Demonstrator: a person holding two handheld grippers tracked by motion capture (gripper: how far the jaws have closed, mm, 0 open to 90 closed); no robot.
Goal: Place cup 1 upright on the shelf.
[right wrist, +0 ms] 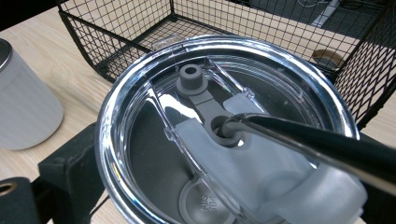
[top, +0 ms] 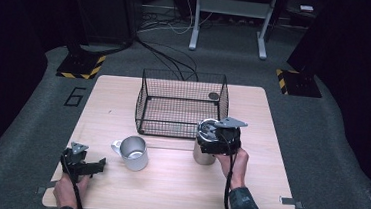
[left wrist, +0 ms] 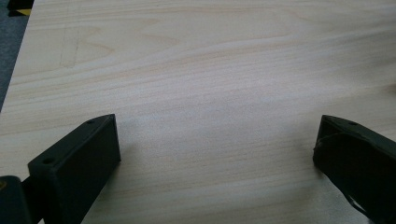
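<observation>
Work in hand: a steel tumbler point(top: 203, 153) with a clear lid point(right wrist: 224, 126) and a metal straw point(right wrist: 322, 147) is held at the right of centre in the high view, just in front of the wire basket point(top: 182, 104).

Right claw point(top: 216, 137): it is clenched around the tumbler just below the lid; in the right gripper view a black jaw is seen pressed against the lower left of the lid rim.

Left claw point(top: 99, 164): it is released, with the jaws spread wide over bare table point(left wrist: 201, 70) and nothing between them; it is found at the lower left of the high view.

Key relation: the tumbler stands upright, its long axis vertical, directly below and inside the right claw; the basket's front wall lies just beyond it, toward the top of the frame. The right hand point(top: 236, 163) is judged far nearer to both than the left hand point(top: 69, 188).

Straw: it is passed through the grey hole in the lid and slants toward the lower right of the right gripper view.

Other things: a white mug point(top: 133, 153) with a handle is placed on the table between the two claws, apart from both. A small dark round thing point(top: 214, 95) is seen in the basket's far right corner.

Writing: faint embossed marks are seen on the lid's underside, too small to read; a "6" is marked on the floor at the left of the table.
</observation>
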